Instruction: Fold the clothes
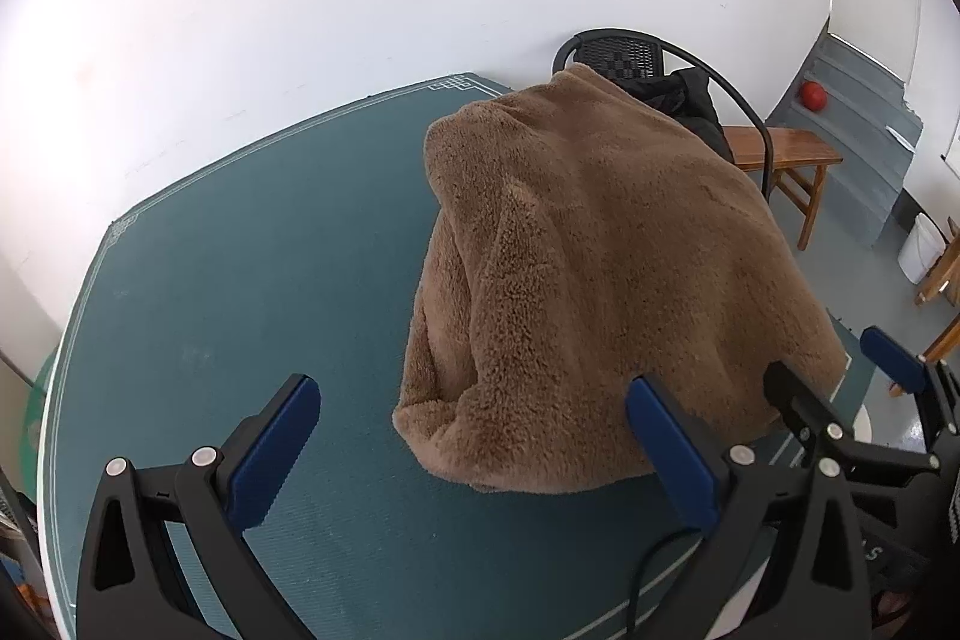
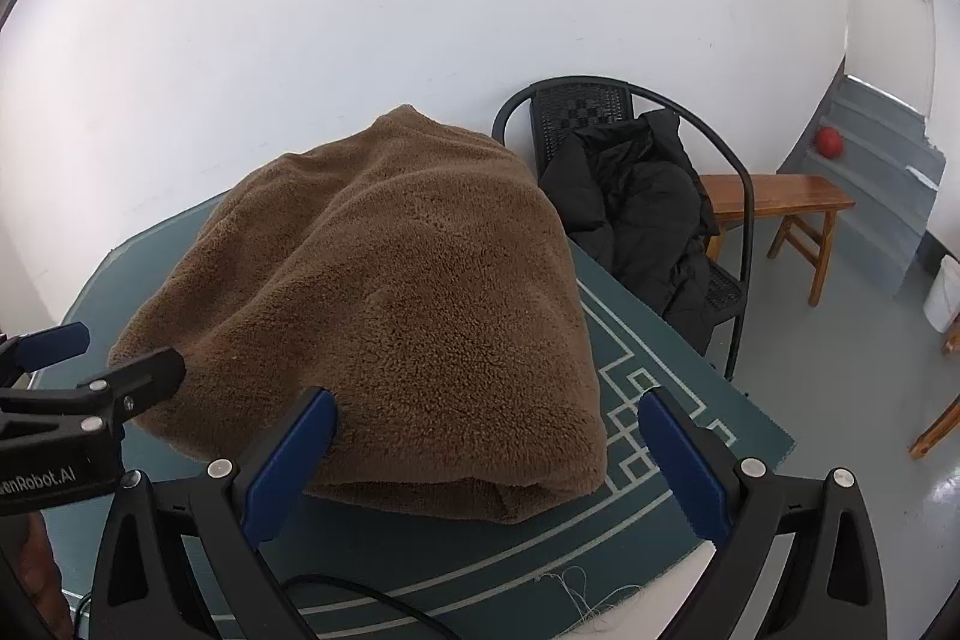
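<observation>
Where a container of sorts is looked for, only a black chair [image 2: 624,148] is noted beside the table's far corner, and a black padded jacket [image 2: 648,214] is seen heaped on its seat. A wooden bench [image 2: 774,196] is observed behind it, with a red ball [image 2: 829,142] on the grey steps beyond. A brown fleece garment [image 1: 600,280] is found folded into a thick bundle on the teal mat [image 1: 240,280] covering the table. The left gripper [image 1: 474,451] is held wide apart and empty, the bundle's near edge lying just ahead, toward its right finger. The right gripper [image 2: 486,460] is likewise spread wide with nothing grasped; its left pad is seen against the bundle's near edge, the folded corner lying between the fingers
</observation>
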A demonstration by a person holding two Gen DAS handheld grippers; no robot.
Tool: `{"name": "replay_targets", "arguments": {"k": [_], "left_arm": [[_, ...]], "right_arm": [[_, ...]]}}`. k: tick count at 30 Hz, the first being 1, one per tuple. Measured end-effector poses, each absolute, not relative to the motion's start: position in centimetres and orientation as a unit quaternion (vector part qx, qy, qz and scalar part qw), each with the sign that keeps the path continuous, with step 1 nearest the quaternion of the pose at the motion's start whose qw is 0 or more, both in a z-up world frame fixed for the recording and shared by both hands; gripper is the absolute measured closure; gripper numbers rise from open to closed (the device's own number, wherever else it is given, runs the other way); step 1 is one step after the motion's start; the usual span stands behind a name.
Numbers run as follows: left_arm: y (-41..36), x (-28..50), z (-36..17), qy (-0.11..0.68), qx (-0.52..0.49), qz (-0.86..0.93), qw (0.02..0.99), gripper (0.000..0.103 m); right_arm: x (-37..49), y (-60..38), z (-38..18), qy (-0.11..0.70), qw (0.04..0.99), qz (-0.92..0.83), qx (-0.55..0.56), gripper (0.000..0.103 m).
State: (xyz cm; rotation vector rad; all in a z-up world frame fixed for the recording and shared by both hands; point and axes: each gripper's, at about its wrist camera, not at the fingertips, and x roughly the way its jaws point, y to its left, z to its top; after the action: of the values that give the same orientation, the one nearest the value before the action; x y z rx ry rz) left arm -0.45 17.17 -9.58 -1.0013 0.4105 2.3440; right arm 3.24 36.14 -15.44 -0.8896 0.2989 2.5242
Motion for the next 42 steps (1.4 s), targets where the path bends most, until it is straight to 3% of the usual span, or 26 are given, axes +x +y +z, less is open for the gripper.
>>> {"name": "replay_targets", "arguments": {"k": [22,42], "left_arm": [[13.3,0.5,-8.3,0.109,-0.368,0.874,0.297,0.000],[14.2,1.3,-9.2,0.131,-0.371,0.868,0.305,0.000]], "right_arm": [[7.2,35.4,-10.5,0.050,0.306,0.908,-0.283,0.001],[6.5,34.4,-13.0,0.040,0.289,0.898,-0.330,0.001]]}}
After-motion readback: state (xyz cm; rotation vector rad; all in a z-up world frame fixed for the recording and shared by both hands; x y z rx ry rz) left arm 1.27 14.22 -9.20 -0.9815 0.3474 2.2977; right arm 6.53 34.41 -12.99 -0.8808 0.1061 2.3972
